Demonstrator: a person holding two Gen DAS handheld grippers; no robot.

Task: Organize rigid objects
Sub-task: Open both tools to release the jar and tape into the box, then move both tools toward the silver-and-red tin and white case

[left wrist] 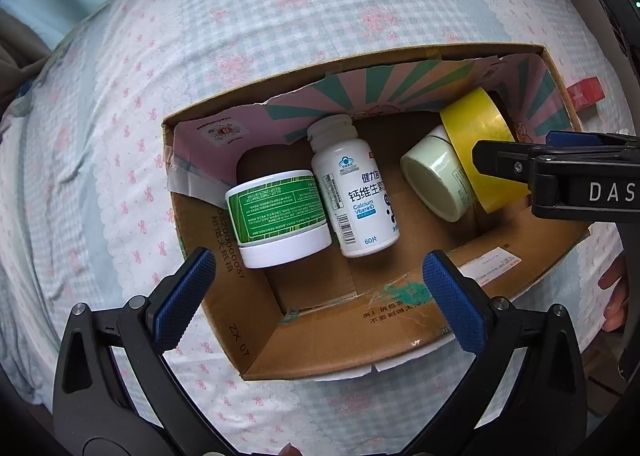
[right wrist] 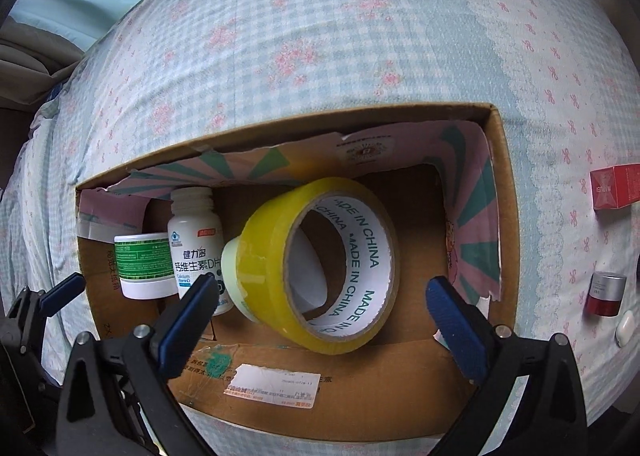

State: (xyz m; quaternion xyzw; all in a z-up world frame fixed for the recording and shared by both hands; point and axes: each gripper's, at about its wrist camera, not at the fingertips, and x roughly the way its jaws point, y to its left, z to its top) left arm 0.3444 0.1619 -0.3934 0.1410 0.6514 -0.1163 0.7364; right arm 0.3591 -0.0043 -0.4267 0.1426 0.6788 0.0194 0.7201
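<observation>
An open cardboard box lies on a bed. Inside lie a green-labelled white jar, a white calcium bottle, a pale green jar and a yellow tape roll leaning on that jar. My left gripper is open and empty over the box's near wall. My right gripper is open and empty just in front of the tape roll; it also shows in the left wrist view at the box's right end.
The bed has a blue checked cover with pink bows. Right of the box lie a red carton, a small red and silver jar and a small white object.
</observation>
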